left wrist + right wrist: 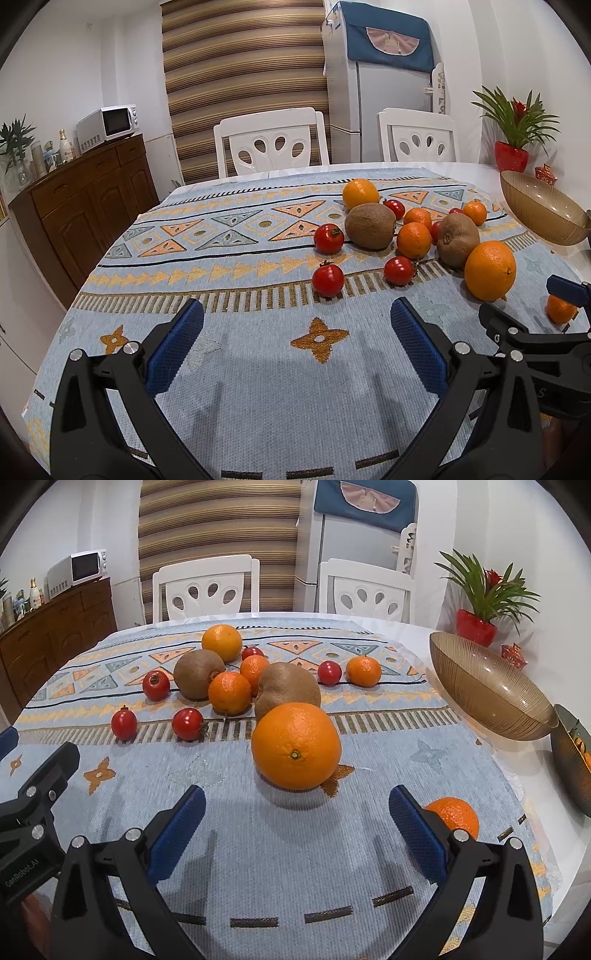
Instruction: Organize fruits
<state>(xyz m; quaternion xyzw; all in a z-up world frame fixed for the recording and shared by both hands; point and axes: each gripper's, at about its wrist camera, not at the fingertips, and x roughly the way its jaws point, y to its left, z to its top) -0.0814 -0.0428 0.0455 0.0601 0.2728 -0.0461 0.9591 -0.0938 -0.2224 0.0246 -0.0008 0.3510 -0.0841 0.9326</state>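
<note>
Fruit lies scattered on a patterned cloth: a large orange (296, 746) nearest, a second orange (221, 642) at the back, two kiwis (197, 677) (290, 688), several mandarins (229, 693) and several red tomatoes (187, 723). My right gripper (297, 818) is open and empty just short of the large orange; a mandarin (456, 814) lies by its right finger. My left gripper (297, 334) is open and empty above bare cloth, in front of a tomato (328, 280). The large orange (489, 270) lies to its right.
A ribbed amber bowl (491, 688) stands at the right off the cloth, with a second bowl (570, 760) holding something orange at the edge. A red potted plant (476, 622) is behind. Two white chairs (207, 587) stand at the far table side.
</note>
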